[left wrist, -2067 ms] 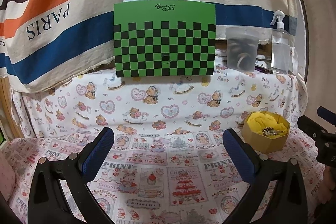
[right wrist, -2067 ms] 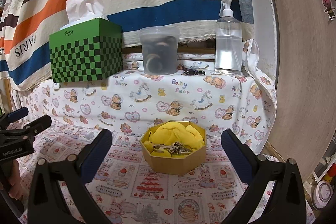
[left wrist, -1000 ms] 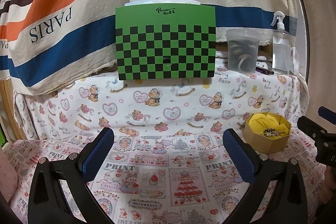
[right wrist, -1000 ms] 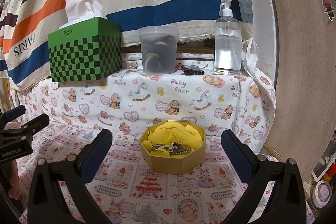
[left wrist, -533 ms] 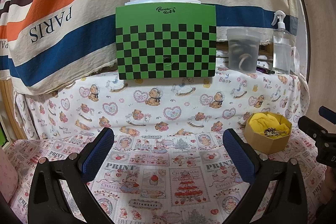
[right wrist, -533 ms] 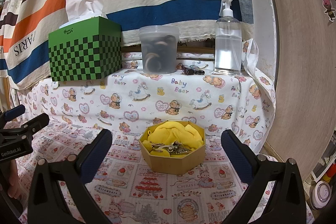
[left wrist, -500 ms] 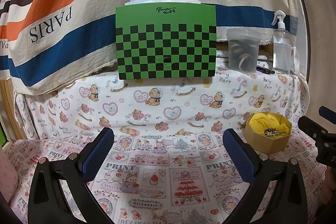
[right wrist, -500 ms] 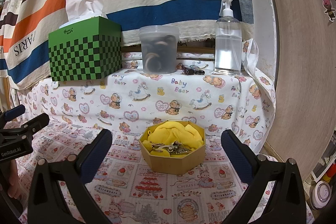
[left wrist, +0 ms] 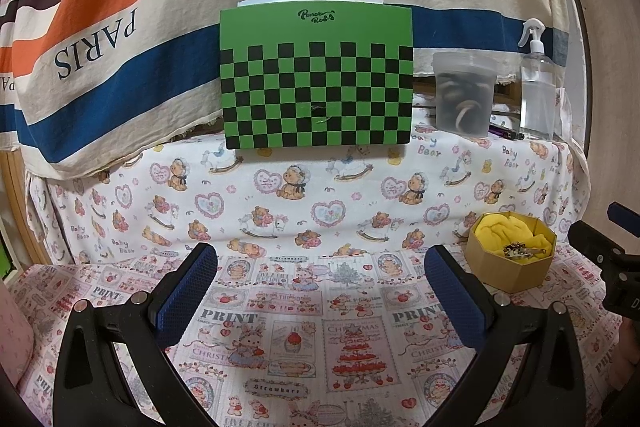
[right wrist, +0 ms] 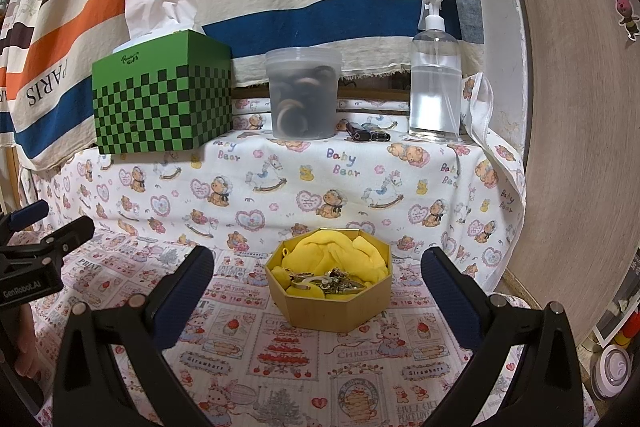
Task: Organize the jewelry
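- Both grippers gape wide with nothing in them: right gripper faces the octagonal box; left gripper hovers to its left, over the printed cloth.
- Jewelry lies tangled on yellow cloth inside that box, near the middle.
- That could equally be a heap awaiting sorting or pieces already gathered in.

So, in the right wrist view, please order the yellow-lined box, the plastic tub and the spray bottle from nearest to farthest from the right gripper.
1. Yellow-lined box: straight ahead of the right gripper.
2. Plastic tub: raised ledge, centre.
3. Spray bottle: ledge, right; nearly level with the tub.
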{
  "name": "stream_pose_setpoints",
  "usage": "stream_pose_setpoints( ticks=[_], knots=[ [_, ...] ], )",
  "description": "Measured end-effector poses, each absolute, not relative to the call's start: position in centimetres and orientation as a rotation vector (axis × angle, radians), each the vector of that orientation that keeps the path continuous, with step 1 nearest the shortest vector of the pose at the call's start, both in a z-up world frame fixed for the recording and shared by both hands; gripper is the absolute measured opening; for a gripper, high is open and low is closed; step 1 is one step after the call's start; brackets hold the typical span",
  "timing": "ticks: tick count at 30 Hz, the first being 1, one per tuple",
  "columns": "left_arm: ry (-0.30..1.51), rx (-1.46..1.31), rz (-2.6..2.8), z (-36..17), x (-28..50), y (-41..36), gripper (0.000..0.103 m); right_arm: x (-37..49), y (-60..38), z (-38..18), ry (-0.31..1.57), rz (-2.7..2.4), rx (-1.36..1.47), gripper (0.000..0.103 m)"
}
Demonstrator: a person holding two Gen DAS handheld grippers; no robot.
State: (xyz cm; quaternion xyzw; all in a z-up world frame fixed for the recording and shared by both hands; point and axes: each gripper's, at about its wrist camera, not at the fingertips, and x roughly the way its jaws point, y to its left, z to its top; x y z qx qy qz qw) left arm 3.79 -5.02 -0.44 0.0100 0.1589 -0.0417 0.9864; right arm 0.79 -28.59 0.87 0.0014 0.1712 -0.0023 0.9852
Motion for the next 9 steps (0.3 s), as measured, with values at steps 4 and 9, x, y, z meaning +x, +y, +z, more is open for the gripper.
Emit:
stream_pose_setpoints(
  ticks=[4,9],
  knots=[
    [0.33,0.025,-0.085,-0.58,3.92,-5.1,0.103,0.8,-28.58,0.86,0.345,-0.004,0.002,0.103],
    [0.345,0.02,-0.085,-0.64,4.14,-5.09,0.103,1.01,-28.76,0.64,0.355,-0.005,0.004,0.103]
  ],
)
